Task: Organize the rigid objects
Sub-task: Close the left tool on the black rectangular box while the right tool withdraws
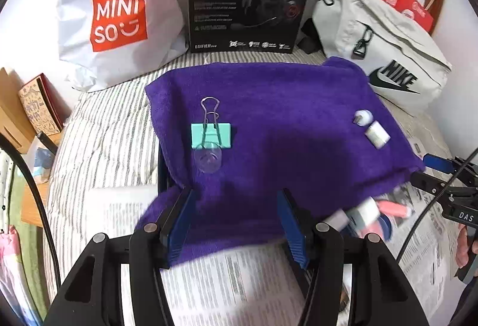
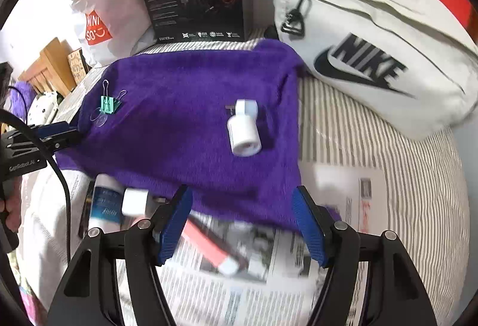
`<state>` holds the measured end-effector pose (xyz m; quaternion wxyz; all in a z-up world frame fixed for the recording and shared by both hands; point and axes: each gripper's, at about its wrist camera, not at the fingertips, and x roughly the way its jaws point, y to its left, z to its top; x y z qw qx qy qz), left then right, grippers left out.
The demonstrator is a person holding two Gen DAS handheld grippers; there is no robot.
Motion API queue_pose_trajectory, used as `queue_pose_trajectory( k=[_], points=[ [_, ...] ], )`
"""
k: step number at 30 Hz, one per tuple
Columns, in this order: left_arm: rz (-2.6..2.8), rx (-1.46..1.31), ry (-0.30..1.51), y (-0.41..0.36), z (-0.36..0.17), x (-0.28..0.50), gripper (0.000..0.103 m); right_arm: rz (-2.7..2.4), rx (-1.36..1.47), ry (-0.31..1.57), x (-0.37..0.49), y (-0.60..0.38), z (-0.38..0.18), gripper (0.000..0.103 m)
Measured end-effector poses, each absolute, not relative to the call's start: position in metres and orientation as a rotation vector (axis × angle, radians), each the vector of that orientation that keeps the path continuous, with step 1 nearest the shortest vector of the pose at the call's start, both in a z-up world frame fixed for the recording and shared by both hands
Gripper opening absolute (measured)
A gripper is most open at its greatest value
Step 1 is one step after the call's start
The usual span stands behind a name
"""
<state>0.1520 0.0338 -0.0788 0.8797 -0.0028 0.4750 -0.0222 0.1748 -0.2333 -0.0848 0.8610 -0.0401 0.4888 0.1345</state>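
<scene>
Rigid bits are scattered across a purple towel (image 1: 269, 116) on the striped bed, and that's pretty much the whole job here. On the left side of the towel sits a teal binder clip (image 1: 211, 136), wire handles pointing away toward the wall, with a clear little cup-like thing (image 1: 208, 160) touching its near edge. Over on the right side there's a small white bottle (image 2: 244, 134) with a white cap (image 2: 246, 108) just beyond it, the bottle's long axis running roughly away from the camera.

Left gripper (image 1: 236, 224) is spread, nothing between the pads, hovering over the towel's near edge. Right gripper (image 2: 242, 224) is likewise spread and empty. More stuff (a pink marker-ish thing (image 2: 209, 245), a white-and-blue tube (image 2: 104, 203)) lies on newspaper by the towel's near edge.

My guess: the clip lies ahead and a little left of the left gripper, so that hand's nearer; the bottle is almost dead ahead of the right one.
</scene>
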Motion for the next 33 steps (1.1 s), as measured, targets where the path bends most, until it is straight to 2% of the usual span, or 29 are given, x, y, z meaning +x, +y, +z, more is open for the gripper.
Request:
queue_pose_trajectory(
  k=[9, 24, 33],
  points=[
    [-0.06, -0.029, 1.021, 0.013, -0.088, 0.112, 0.055, 0.258, -0.034, 1.047, 0.135, -0.249, -0.077, 0.07],
    [-0.046, -0.023, 1.124, -0.013, -0.129, 0.105, 0.055, 0.271, 0.032, 1.068, 0.1, -0.268, -0.077, 0.072],
    [0.044, 0.085, 1.09, -0.01, -0.13, 0.1, 0.057, 0.281, 0.031, 1.086, 0.094, -0.272, -0.081, 0.072]
  ],
)
